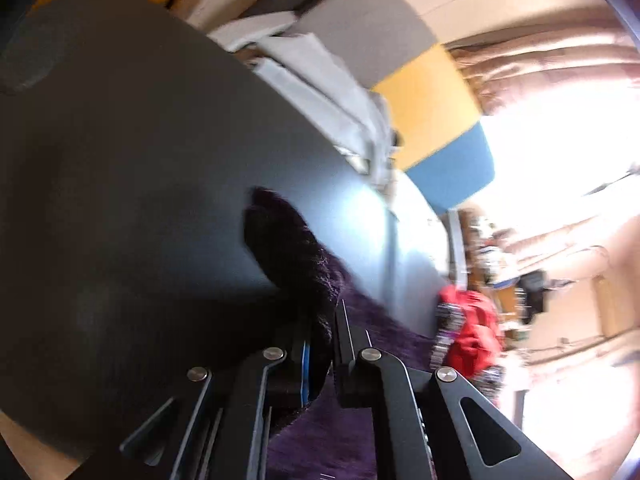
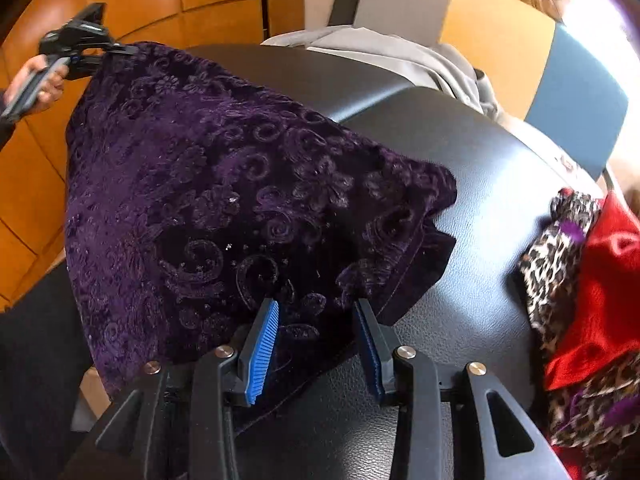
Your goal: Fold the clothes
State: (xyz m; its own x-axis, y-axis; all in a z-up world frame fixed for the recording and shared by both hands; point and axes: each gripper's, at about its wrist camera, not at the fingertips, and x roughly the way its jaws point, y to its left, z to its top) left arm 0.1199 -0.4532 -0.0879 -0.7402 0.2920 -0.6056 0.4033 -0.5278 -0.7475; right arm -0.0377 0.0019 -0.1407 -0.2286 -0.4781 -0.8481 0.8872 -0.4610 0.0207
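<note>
Right wrist: purple velvet garment (image 2: 224, 200), left gripper (image 2: 120, 50) clamping corner

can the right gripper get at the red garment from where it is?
Probably yes. The right gripper is open over the purple velvet cloth, holding nothing, and only bare black table lies between it and the red garment on its right.

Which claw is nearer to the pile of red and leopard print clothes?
Right. The right claw is open over the purple velvet garment, with the red and leopard print clothes just to its right. The left claw pinches the garment's far corner, much farther away.
</note>
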